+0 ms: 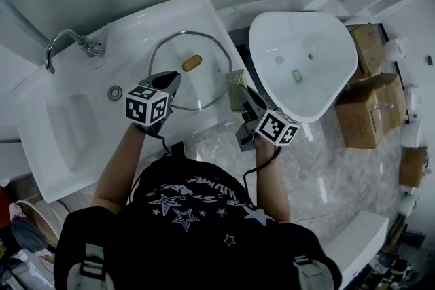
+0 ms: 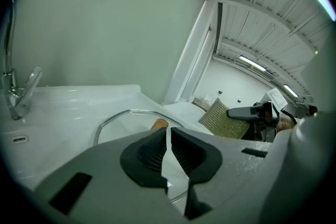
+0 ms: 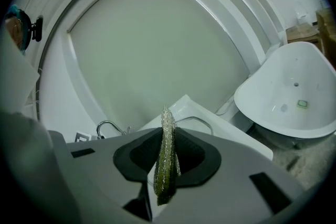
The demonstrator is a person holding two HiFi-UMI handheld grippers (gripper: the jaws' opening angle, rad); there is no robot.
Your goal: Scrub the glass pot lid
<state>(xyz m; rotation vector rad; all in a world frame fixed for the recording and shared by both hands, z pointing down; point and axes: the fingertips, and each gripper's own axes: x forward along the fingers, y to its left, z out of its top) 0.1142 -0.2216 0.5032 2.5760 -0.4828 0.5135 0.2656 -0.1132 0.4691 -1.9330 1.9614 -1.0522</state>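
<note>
The round glass pot lid (image 1: 198, 90) lies flat on the white sink counter (image 1: 136, 34), its brown knob (image 1: 192, 63) pointing up. My left gripper (image 1: 174, 80) rests over the lid's near left part with its jaws closed to a thin slit and nothing between them. The left gripper view looks past that gripper (image 2: 168, 136) to the lid's rim (image 2: 121, 115) and the knob (image 2: 159, 124). My right gripper (image 1: 246, 93) is shut on a green scrub pad (image 1: 236, 87) at the lid's right edge. The pad (image 3: 167, 165) stands edge-on between the jaws (image 3: 168, 139).
A chrome faucet (image 1: 64, 41) stands at the counter's far left over the sunken sink basin (image 1: 68, 129). A large white tub (image 1: 302, 58) sits right of the counter, with cardboard boxes (image 1: 374, 109) on the floor beyond it. The wall runs close behind.
</note>
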